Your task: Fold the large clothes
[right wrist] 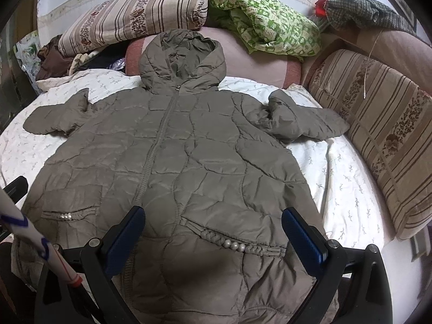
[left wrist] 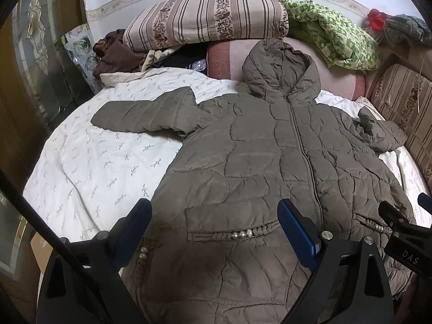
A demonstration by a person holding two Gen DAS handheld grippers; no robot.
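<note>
An olive-brown hooded puffer jacket (left wrist: pixel 256 156) lies flat, front up and zipped, on a white leaf-print bed sheet (left wrist: pixel 89 162). Its hood rests on a pink bolster. One sleeve (left wrist: pixel 143 113) stretches left; the other sleeve (right wrist: pixel 302 118) is bunched toward the right. It also shows in the right wrist view (right wrist: pixel 175 162). My left gripper (left wrist: pixel 213 216) is open above the left pocket near the hem. My right gripper (right wrist: pixel 213 224) is open above the right pocket with its pearl trim (right wrist: pixel 235 245). Neither touches the jacket.
A striped floral quilt roll (left wrist: pixel 205 19) and a green patterned blanket (left wrist: pixel 332 32) sit at the bed head. A striped cushion (right wrist: pixel 378 129) lines the right side. Dark clothes (left wrist: pixel 116 54) pile at the back left. A wooden door stands at the left.
</note>
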